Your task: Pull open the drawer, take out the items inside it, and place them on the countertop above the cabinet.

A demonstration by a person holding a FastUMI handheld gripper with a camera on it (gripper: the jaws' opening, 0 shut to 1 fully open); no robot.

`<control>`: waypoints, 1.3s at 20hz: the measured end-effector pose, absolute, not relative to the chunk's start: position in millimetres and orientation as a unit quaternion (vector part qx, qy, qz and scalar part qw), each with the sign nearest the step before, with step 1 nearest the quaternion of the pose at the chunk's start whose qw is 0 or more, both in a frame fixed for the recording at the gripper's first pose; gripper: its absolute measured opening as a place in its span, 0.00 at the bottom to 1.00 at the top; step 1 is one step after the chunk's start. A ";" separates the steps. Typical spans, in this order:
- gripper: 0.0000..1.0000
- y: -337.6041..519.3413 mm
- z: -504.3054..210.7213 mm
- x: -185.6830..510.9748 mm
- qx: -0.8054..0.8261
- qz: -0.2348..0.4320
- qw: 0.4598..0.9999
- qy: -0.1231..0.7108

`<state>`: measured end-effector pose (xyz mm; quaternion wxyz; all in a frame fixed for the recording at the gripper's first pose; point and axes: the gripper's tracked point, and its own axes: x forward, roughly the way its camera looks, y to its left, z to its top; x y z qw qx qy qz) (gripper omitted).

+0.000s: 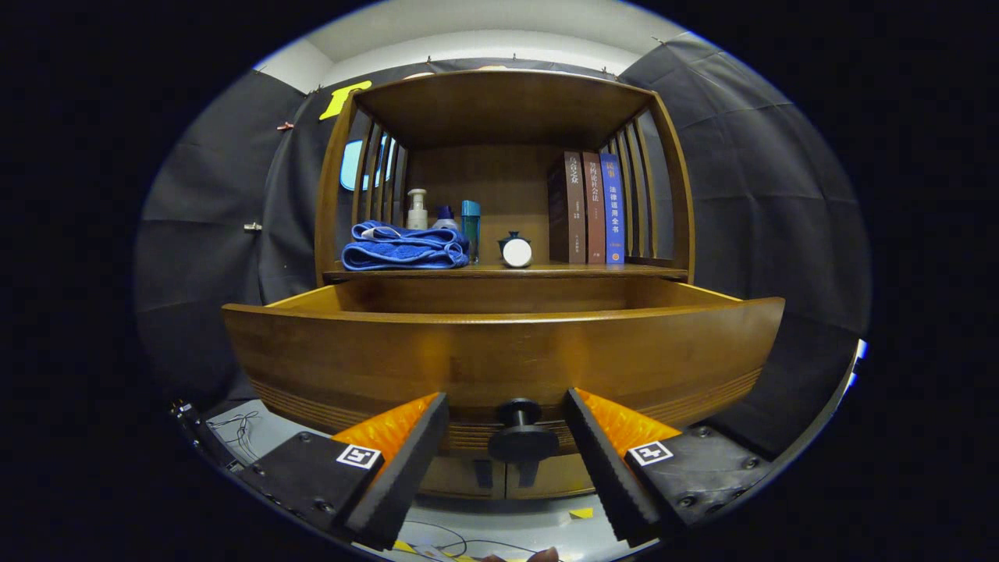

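The wooden cabinet (499,109) filled the middle of the frame, its drawer (499,351) pulled out toward the camera. On the countertop (507,272), at centre left, lay a folded blue towel (404,248), with a white pump bottle (417,211) and a blue bottle (471,222) behind it. A small dark pot (515,250) sat at centre, and three upright books (589,207) stood at centre right. The gripper (507,445) hung with fingers apart either side of the drawer's knob (521,429).

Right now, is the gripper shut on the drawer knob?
No: the gripper is open, its fingers standing apart on either side of the black drawer knob, touching neither side.
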<state>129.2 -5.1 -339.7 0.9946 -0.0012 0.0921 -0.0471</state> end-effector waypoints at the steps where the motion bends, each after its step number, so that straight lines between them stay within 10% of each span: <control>1: 0.99 -5.8 -339.3 134.5 -0.001 -0.047 0.995 0.091; 26: 0.99 -13.9 -348.2 268.9 -0.022 -0.048 0.993 0.109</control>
